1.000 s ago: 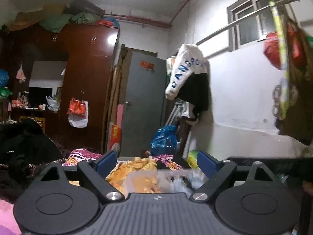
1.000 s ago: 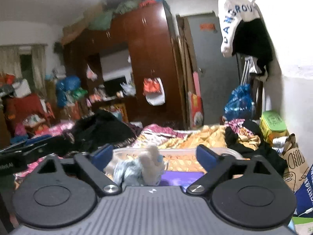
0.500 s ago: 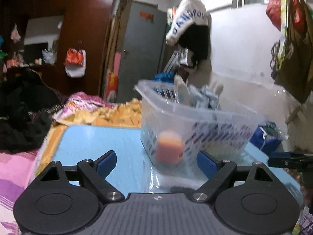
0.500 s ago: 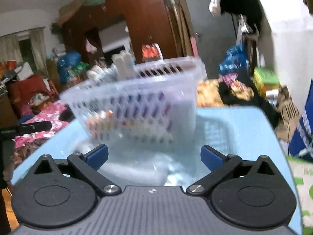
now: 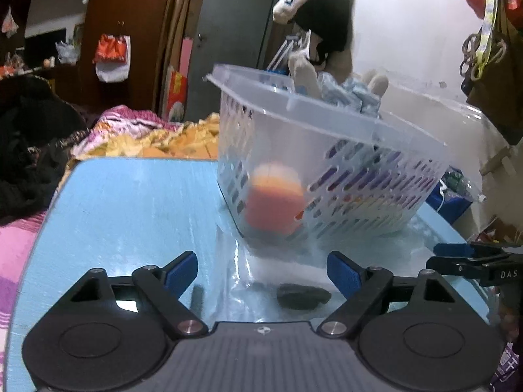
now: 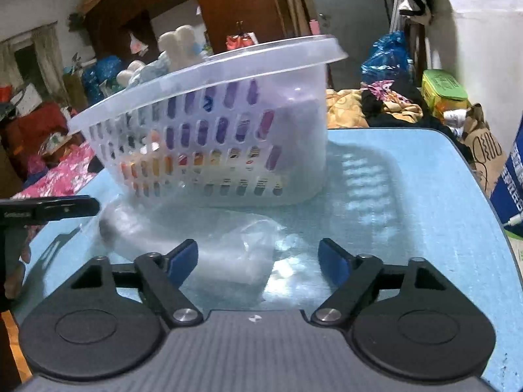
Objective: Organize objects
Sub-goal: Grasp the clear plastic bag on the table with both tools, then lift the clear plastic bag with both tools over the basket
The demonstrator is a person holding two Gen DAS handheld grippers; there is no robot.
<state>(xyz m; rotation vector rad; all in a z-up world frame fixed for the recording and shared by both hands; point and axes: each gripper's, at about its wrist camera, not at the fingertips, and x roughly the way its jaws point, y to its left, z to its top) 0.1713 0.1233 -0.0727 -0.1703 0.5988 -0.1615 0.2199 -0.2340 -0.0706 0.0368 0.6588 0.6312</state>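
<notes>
A clear plastic slotted basket (image 5: 343, 150) stands on the light blue table (image 5: 130, 202); it also shows in the right wrist view (image 6: 212, 124). It holds an orange cup-like thing (image 5: 274, 202), a plush toy in blue cloth (image 5: 340, 88) and other items. A crumpled clear plastic bag (image 6: 242, 254) lies on the table in front of the basket, with a small dark object (image 5: 302, 295) in it. My left gripper (image 5: 261, 269) is open and empty just short of the basket. My right gripper (image 6: 258, 258) is open and empty over the bag.
The table edge runs along the left (image 5: 49, 212) and the right (image 6: 474, 179). A bed with heaped clothes (image 5: 147, 134) lies behind the table. A dark wardrobe (image 5: 130, 32), a grey door (image 5: 228, 32) and bags (image 6: 483, 150) ring the room.
Both grippers have tilted down from the room toward the table and moved closer to the basket. Both stay open.
</notes>
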